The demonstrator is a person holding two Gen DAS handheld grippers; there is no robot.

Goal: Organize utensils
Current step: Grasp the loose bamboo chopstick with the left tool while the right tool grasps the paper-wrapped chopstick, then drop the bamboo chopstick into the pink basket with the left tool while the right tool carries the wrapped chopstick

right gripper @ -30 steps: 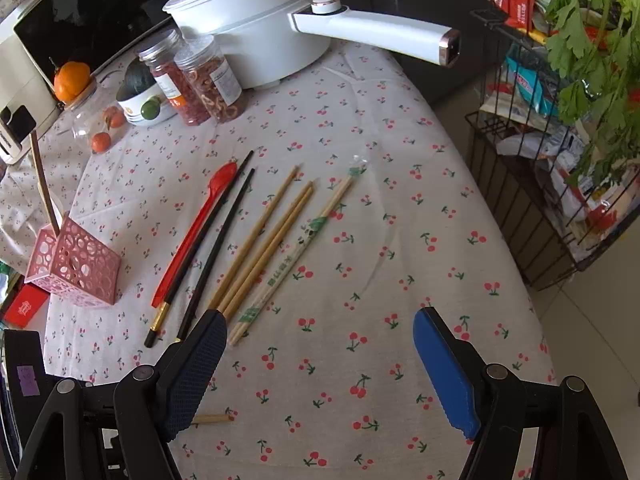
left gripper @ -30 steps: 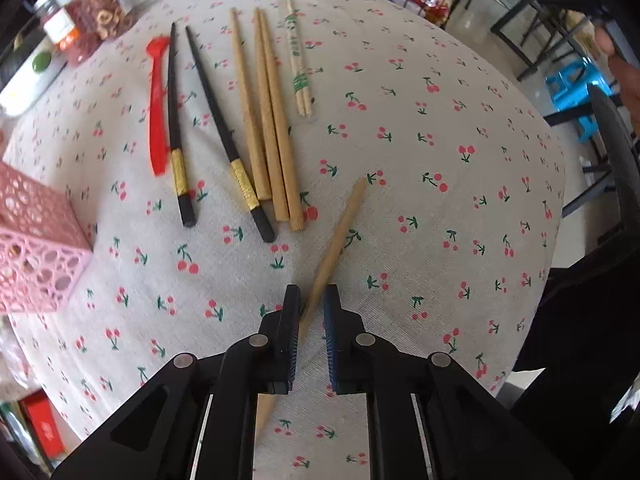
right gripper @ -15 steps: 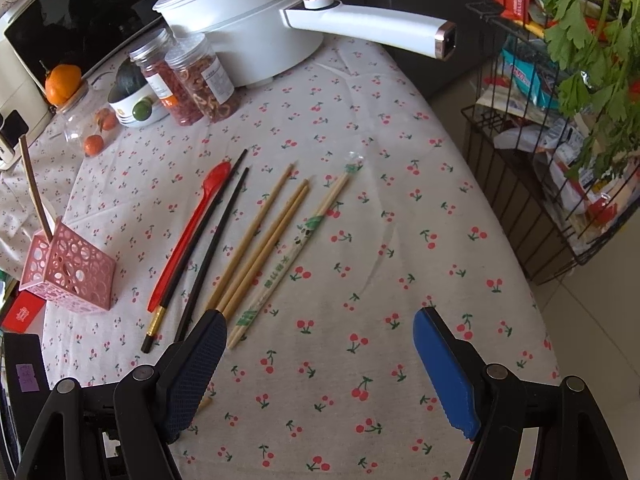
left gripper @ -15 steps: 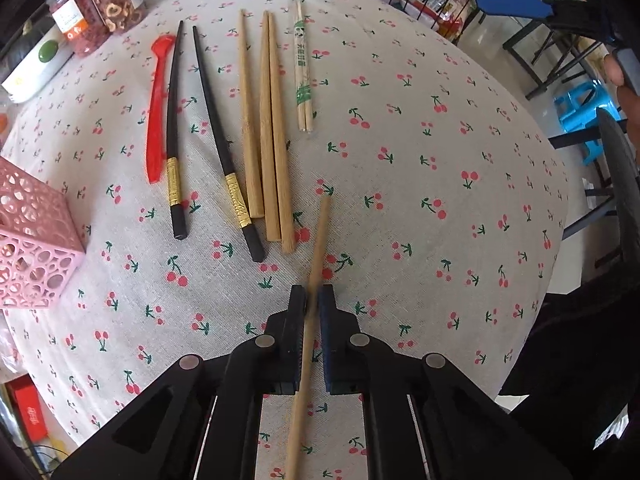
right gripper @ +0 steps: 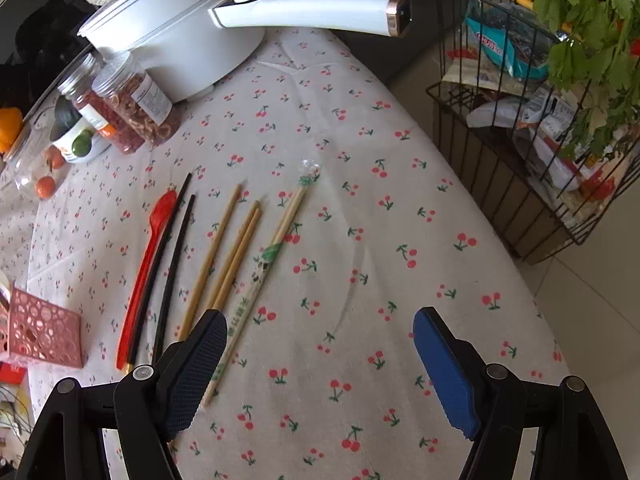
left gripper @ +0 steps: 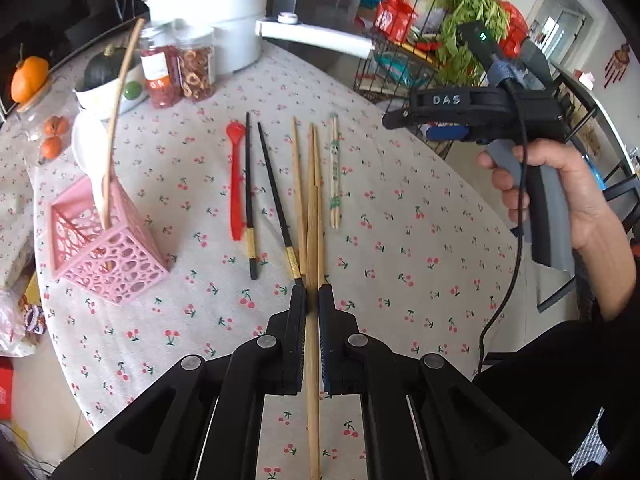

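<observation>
Gripping a bamboo chopstick [left gripper: 313, 340] between closed jaws, left gripper [left gripper: 312, 312], the stick running straight forward from under the camera over the near part of the desk [left gripper: 420, 240]. Hanging wide open just over the cloth, right gripper [right gripper: 320, 354], nothing between its blue pads [right gripper: 444, 368]. Lying free ahead of the right gripper, a broad stretch of cherry-print cloth, out to the desk's curved right edge, with tiled floor [right gripper: 592, 280] beyond. Resting in a row just past the left gripper, side by side, from left: red spoon [left gripper: 236, 184], two black chopsticks [left gripper: 264, 196], loose bamboo chopsticks [left gripper: 298, 196], wrapped chopsticks [left gripper: 334, 176]; the held stick lines up over the bamboo ones, and whether it touches them cannot be told. Sitting tipped over toward the left edge, well apart from the row, pink holder [left gripper: 108, 244], mouth facing up and left, with one bamboo stick [left gripper: 116, 120] leaning out of it. Crowding the far edge: two jars [left gripper: 180, 68] of dried goods, a white bowl [left gripper: 108, 96] holding a dark squash and a green fruit, small oranges [left gripper: 52, 136], and a white pot [left gripper: 216, 12] whose long handle [right gripper: 312, 12] juts over the cloth. Standing off the right edge, wire rack [right gripper: 520, 160] packed with packets and leafy greens.
</observation>
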